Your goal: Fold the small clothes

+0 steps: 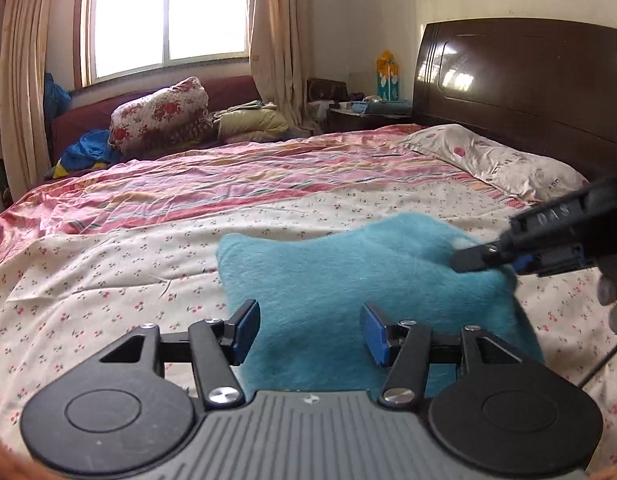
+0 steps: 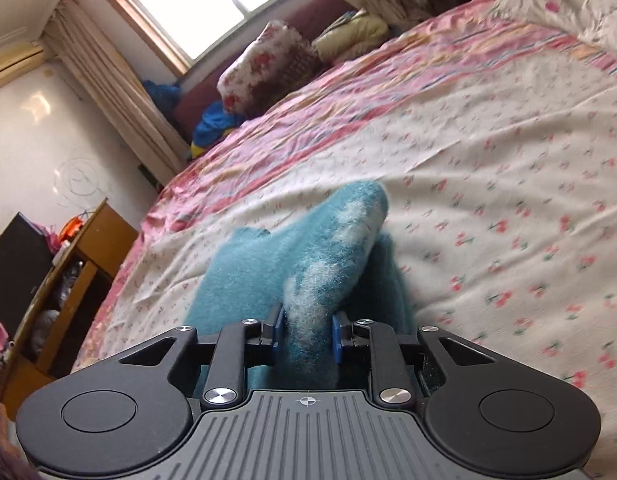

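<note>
1. We cannot see the near edge of the blue fuzzy garment [image 1: 348,280]: it runs under the left gripper [image 1: 308,334] and behind its body.
2. The right gripper [image 1: 474,258] enters from the right, its body cut off by the frame edge; its jaw tips are sunk in the fabric.
3. In the right wrist view, the floral sheet [image 2: 508,240] right of the right gripper [image 2: 306,334] is motion-blurred.
4. Items on the nightstand [image 1: 368,110] far ahead are too small to identify.
</note>
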Action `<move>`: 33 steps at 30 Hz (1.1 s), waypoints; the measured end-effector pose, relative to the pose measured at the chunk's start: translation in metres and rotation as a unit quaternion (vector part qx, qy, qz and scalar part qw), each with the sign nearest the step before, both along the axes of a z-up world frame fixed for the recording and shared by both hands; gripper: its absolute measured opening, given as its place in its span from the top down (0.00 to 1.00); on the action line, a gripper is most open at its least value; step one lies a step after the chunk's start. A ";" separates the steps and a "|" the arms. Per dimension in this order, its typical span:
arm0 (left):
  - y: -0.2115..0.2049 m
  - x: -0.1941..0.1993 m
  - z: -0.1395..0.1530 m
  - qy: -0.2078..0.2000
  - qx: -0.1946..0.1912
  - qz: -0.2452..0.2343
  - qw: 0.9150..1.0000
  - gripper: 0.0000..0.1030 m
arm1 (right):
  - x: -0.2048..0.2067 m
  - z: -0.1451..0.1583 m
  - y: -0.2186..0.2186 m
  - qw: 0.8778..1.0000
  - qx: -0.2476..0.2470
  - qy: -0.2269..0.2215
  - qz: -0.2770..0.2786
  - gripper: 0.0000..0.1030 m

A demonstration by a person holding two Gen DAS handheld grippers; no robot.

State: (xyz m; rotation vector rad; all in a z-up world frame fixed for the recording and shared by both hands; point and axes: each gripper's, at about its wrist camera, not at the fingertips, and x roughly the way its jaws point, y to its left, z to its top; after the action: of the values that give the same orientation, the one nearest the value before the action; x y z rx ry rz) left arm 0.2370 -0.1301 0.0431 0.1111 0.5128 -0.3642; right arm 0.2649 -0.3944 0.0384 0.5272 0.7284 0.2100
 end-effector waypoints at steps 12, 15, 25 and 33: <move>0.001 0.013 -0.034 0.064 0.004 0.033 0.997 0.34 | 0.016 -0.020 0.022 0.996 -0.082 0.023 -0.012 0.79; 0.001 0.014 -0.036 0.074 -0.002 0.037 0.997 0.34 | 0.020 -0.026 0.025 0.995 -0.091 0.030 -0.014 0.77; -0.001 0.014 -0.015 0.057 0.030 0.038 0.997 0.35 | -0.015 0.017 0.022 0.987 -0.152 -0.035 -0.049 0.70; -0.010 0.047 -0.006 0.038 0.032 0.060 0.997 0.35 | 0.025 0.008 0.054 0.980 -0.189 -0.053 0.002 0.71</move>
State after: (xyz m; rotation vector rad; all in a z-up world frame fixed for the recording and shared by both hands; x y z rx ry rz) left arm 0.2844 -0.1402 0.0374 0.1283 0.6040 -0.2345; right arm 0.2898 -0.3407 0.0468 0.1502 0.6447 0.0974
